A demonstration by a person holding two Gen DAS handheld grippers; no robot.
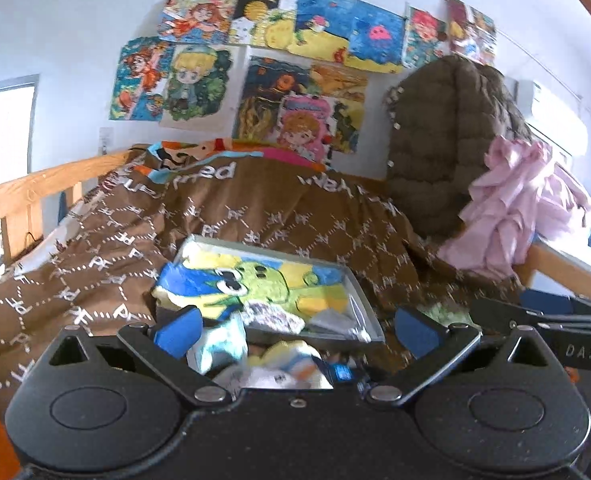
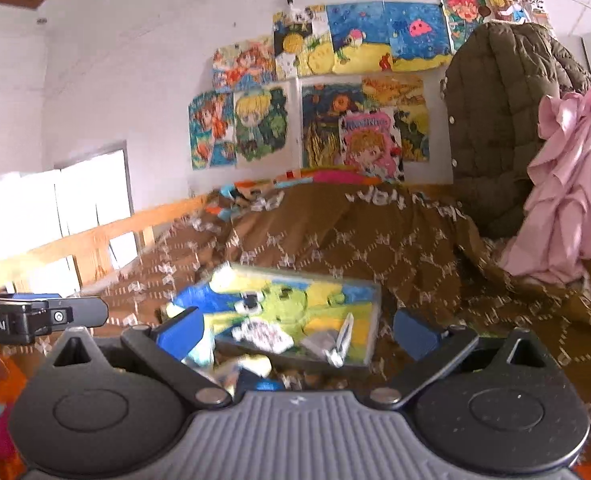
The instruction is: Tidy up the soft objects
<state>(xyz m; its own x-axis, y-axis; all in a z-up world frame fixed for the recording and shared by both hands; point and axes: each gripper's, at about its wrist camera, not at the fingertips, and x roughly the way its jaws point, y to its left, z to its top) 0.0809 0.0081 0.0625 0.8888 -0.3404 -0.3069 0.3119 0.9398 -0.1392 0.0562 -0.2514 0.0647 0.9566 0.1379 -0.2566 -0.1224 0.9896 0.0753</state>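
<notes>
My left hand-held gripper (image 1: 295, 330) is released, its blue pads spread wide with nothing pressed between them. My right hand-held gripper (image 2: 297, 332) is released as well, jaws wide and empty; its black body also shows at the right edge of the left wrist view.

Ahead of both, a clear bag (image 1: 271, 284) printed with a green cartoon creature on blue and yellow lies on the brown patterned blanket (image 1: 279, 208) that covers the bed. Nearer to me than the bag, just under the pads, sits a small heap of soft toys (image 1: 279, 364) in white, yellow and blue; they are blurred and I cannot tell them apart.

A wooden bed rail (image 1: 27, 192) runs along the left side. At the far right an olive quilted jacket (image 1: 447, 136) hangs upright, and a pink ruffled garment (image 1: 511, 204) drapes just right of it. Colourful drawings (image 1: 271, 64) cover the far wall.
</notes>
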